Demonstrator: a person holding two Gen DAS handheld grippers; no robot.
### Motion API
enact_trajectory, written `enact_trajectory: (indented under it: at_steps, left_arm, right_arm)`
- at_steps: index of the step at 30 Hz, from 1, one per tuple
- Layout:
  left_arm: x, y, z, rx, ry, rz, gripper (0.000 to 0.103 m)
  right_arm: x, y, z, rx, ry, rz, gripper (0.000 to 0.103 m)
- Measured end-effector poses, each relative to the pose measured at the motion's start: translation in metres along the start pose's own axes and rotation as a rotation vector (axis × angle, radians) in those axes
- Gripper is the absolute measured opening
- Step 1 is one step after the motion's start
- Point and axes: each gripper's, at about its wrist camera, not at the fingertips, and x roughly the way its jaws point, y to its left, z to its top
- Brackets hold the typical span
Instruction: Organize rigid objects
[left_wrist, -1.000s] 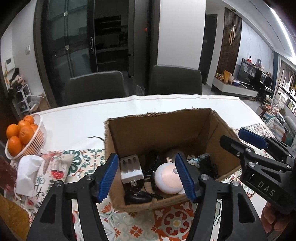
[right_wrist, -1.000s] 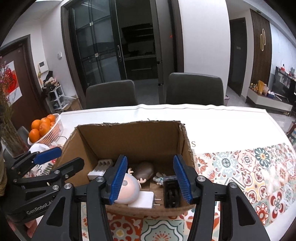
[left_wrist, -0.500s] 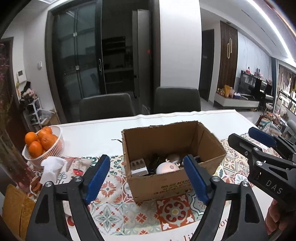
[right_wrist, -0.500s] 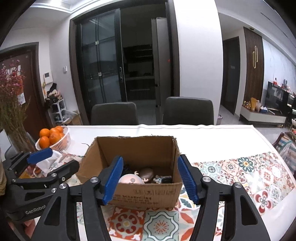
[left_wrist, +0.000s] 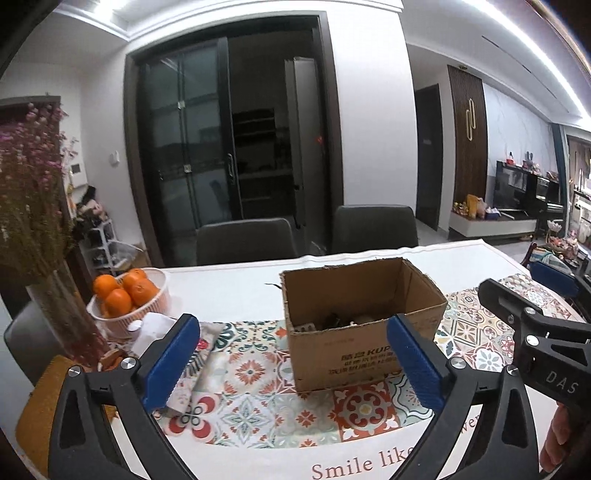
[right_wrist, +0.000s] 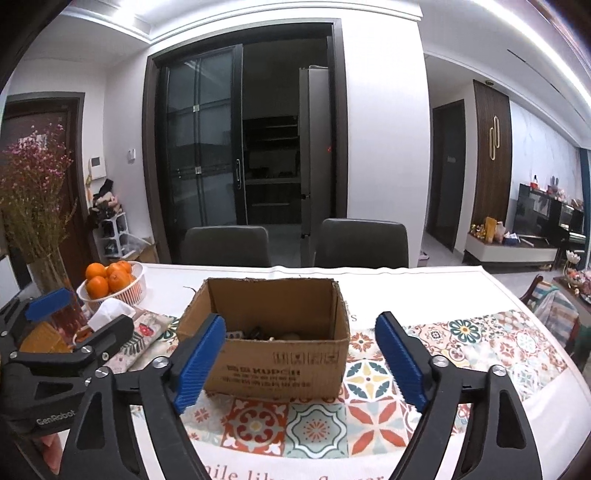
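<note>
We've got both grippers spreading wide: left gripper (left_wrist: 293, 363) jaws opening, nothing between them, right gripper (right_wrist: 301, 363) jaws opening too, empty. The cardboard box (right_wrist: 273, 365) sits on the patterned tablecloth (right_wrist: 317, 428) ahead, small objects (right_wrist: 258, 333) inside it.

Brown box (right_wrist: 280, 363); orange fruit (left_wrist: 122, 291); multicoloured tile-pattern cloth (left_wrist: 258, 402).

White walls, dark glass doors (left_wrist: 207, 147), two grey chairs (right_wrist: 225, 245), ceiling light strip (left_wrist: 524, 48)
</note>
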Motion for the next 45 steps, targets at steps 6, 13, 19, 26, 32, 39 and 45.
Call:
enact_trajectory:
  at_steps: [6,13,19,26,32,39,45]
  left_arm:
    - [-0.019,0.0,-0.011,0.001,-0.017,0.027,0.103]
    - [-0.037,0.0,-0.023,-0.014,-0.02,0.03,0.103]
    - [-0.047,-0.001,-0.029,-0.023,-0.018,0.017,0.103]
    - [-0.06,-0.002,-0.031,-0.028,-0.031,0.014,0.103]
    - [-0.065,-0.001,-0.032,-0.032,-0.043,0.014,0.103]
    - [-0.07,-0.001,-0.031,-0.033,-0.052,0.004,0.103]
    - [-0.072,-0.002,-0.031,-0.029,-0.059,0.009,0.103]
  right_arm:
    - [-0.015,0.0,-0.013,0.029,0.001,0.007,0.093]
    - [-0.025,-0.002,-0.026,0.056,0.015,0.024,0.094]
    - [-0.034,-0.004,-0.033,0.07,0.012,0.034,0.094]
    - [-0.043,-0.002,-0.037,0.067,0.011,0.049,0.094]
    - [-0.047,0.0,-0.037,0.059,-0.001,0.05,0.095]
    - [-0.053,0.001,-0.036,0.047,-0.011,0.044,0.096]
    - [-0.054,0.001,-0.036,0.046,-0.011,0.043,0.096]
